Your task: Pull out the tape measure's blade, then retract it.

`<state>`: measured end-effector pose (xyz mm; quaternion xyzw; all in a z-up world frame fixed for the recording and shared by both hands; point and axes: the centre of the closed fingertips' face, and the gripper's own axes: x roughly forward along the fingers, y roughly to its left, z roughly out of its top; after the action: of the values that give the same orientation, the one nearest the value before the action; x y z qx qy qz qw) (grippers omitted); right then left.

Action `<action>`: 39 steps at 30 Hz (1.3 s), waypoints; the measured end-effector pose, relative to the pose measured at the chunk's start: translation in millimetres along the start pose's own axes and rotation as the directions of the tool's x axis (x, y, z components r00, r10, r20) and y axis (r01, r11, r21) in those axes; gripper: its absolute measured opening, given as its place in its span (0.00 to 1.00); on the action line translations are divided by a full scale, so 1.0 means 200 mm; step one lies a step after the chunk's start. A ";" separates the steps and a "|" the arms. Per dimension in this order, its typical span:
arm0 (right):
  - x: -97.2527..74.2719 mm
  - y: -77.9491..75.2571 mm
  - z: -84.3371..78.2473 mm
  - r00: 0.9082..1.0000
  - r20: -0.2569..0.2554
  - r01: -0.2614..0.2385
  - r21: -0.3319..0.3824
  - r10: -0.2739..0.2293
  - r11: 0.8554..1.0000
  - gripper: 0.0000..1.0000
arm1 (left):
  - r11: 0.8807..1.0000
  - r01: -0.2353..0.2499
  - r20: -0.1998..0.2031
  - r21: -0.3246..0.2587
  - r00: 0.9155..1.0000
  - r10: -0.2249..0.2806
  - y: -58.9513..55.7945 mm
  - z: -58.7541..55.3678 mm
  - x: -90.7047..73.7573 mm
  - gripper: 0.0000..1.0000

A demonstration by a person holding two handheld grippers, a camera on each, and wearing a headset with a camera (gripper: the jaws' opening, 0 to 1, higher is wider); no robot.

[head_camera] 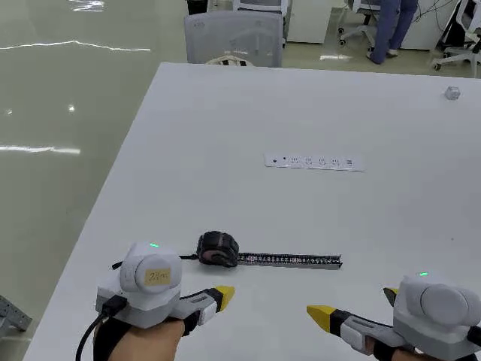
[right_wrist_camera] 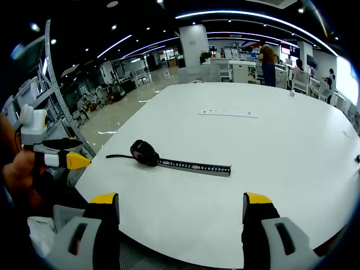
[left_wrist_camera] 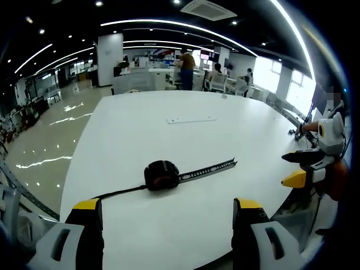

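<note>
A black tape measure (head_camera: 218, 249) lies on the white table (head_camera: 316, 120) with a short stretch of its blade (head_camera: 291, 261) pulled out to the right and a thin strap trailing left. Seen from the left gripper view, the case (left_wrist_camera: 162, 174) and blade (left_wrist_camera: 206, 170) rest ahead of my left gripper (left_wrist_camera: 167, 209), which stands open and holds nothing. My right gripper (right_wrist_camera: 181, 203) is open too, short of the tape measure (right_wrist_camera: 144, 152) and blade (right_wrist_camera: 194, 166). In the head view the left gripper (head_camera: 224, 295) sits near the table's front edge, the right gripper (head_camera: 353, 304) at the lower right.
A white power strip (head_camera: 314, 162) lies flat in the middle of the table. A small grey object (head_camera: 452, 92) sits at the far right. A grey chair (head_camera: 234, 37) stands at the far edge. A person (head_camera: 391, 26) stands beyond, among office chairs.
</note>
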<state>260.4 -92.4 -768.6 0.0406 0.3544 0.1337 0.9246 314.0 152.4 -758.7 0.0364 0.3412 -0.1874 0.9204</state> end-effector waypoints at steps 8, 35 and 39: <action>-0.07 0.01 0.00 1.000 0.007 0.000 -0.004 0.000 1.000 0.95 | 1.000 0.006 -0.002 -0.008 1.000 -0.006 -0.05 0.00 -0.05 0.95; -0.03 -0.05 0.02 1.000 -0.021 0.004 -0.015 -0.004 1.000 0.94 | 0.998 -0.044 -0.054 -0.052 0.998 0.041 -0.04 -0.02 0.02 0.97; 0.01 -0.06 0.02 1.000 -0.031 0.002 -0.032 -0.003 0.999 0.94 | 0.997 -0.049 -0.053 -0.055 0.998 0.046 -0.03 -0.02 0.05 0.96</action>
<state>266.3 -104.4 -769.3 0.0234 0.3665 0.1386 0.9197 316.7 144.4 -768.5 0.0233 0.3689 -0.1546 0.9162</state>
